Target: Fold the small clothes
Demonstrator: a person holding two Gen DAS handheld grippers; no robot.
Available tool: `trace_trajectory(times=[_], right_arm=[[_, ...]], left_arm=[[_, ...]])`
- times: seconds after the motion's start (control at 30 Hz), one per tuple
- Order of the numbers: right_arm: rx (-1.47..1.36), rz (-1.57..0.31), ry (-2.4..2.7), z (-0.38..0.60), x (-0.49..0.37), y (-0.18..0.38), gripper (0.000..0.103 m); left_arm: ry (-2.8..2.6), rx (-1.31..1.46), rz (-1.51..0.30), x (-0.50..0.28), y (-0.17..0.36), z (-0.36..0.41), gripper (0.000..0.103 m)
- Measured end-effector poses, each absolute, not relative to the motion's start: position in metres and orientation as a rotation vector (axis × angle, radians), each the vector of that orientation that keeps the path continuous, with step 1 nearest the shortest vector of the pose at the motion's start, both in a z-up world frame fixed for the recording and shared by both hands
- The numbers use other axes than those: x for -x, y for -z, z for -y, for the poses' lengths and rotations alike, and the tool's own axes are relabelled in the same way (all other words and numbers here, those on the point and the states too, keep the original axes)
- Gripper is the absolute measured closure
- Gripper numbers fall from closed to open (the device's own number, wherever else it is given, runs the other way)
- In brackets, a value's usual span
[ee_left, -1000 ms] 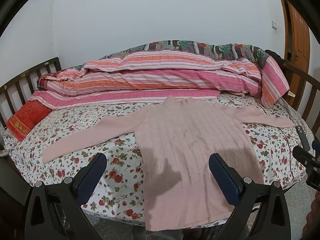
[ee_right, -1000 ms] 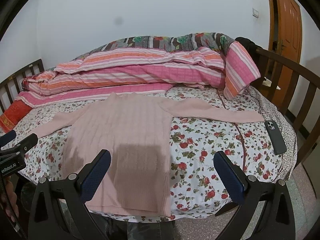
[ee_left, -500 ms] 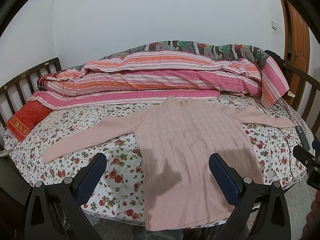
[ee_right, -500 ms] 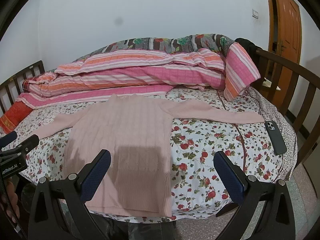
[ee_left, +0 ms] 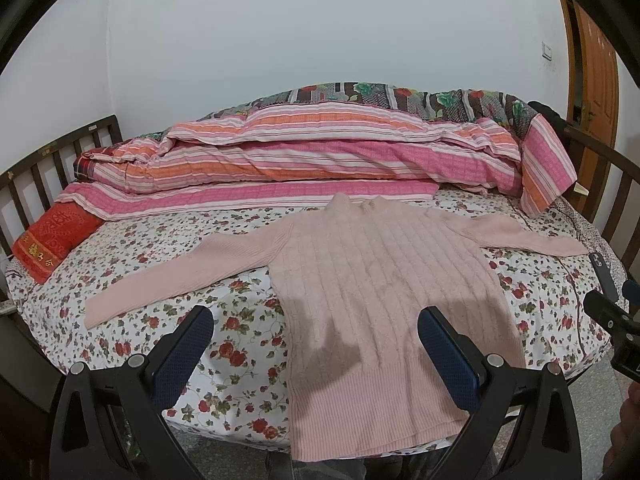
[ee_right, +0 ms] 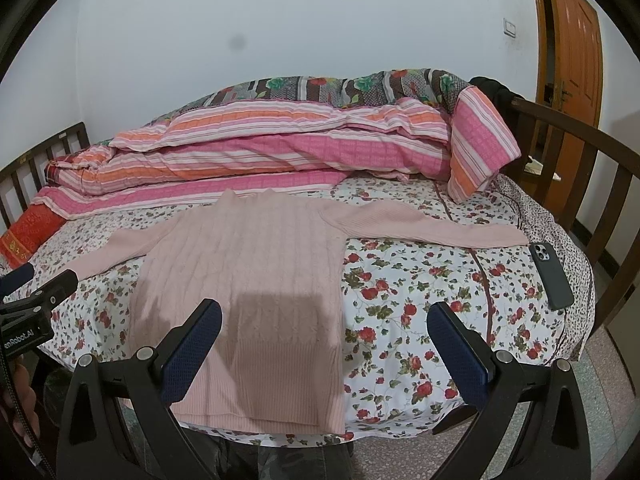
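A pink cable-knit sweater [ee_left: 384, 296] [ee_right: 248, 280] lies flat and face up on the flowered bedsheet, both sleeves spread out to the sides, its hem hanging over the near edge of the bed. My left gripper [ee_left: 314, 322] hovers open in front of the hem, over the sweater's left half and the sheet beside it. My right gripper [ee_right: 326, 318] is open too, above the sweater's right lower edge. Neither holds anything. Each gripper shows at the edge of the other's view.
A rolled pink striped quilt [ee_left: 320, 160] fills the back of the bed. A red pillow [ee_left: 56, 236] lies far left. A dark phone [ee_right: 551, 276] rests on the sheet near the right sleeve's cuff. Wooden bed rails [ee_right: 580, 168] stand at both ends; an orange door [ee_right: 572, 40] is right.
Both views have shifted only slightly; the sweater and both grippers stay as they were.
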State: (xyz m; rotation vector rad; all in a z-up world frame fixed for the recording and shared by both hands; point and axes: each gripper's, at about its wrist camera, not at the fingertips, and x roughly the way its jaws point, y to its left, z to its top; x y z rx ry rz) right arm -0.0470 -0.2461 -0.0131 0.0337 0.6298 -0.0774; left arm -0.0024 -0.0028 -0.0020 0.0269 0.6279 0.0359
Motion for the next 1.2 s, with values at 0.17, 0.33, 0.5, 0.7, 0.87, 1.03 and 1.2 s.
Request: trace_trajectory(times=[0.17,0.33,0.5,0.7,0.87,1.03,1.2], right_arm=[[-0.034,-0.629,0.077,0.246,0.047,0.013,0.002],[-0.034,-0.630,0.078,0.246,0.047,0.013,0.002],[-0.034,-0.629,0.078,0.246,0.046,0.013,0.002],[-0.034,-0.629,0.076,0.245,0.046,0.014,0.002],[-0.038,-0.630,0.068,0.241,0.038,0.016,0.002],[-0.033,-0.632,0.048,0.233,0.027,0.028,0.002],[-0.030,-0.646,0.026,0.226,0.003,0.049,0.002]], left_arm=[[-0.037,-0.027,-0.628,0.003,0.002,0.003,0.000],[-0.036,-0.026,-0.628,0.003,0.001,0.003,0.000],[-0.029,0.003,-0.627,0.003,-0.001,0.000,0.000],[-0.024,0.003,-0.623,0.001,-0.001,-0.001,0.000],[-0.025,-0.005,-0.620,-0.005,0.004,-0.004,0.000],[-0.048,-0.010,-0.620,-0.019,0.017,-0.012,0.000],[-0.084,-0.004,-0.652,-0.044,0.039,-0.029,0.000]])
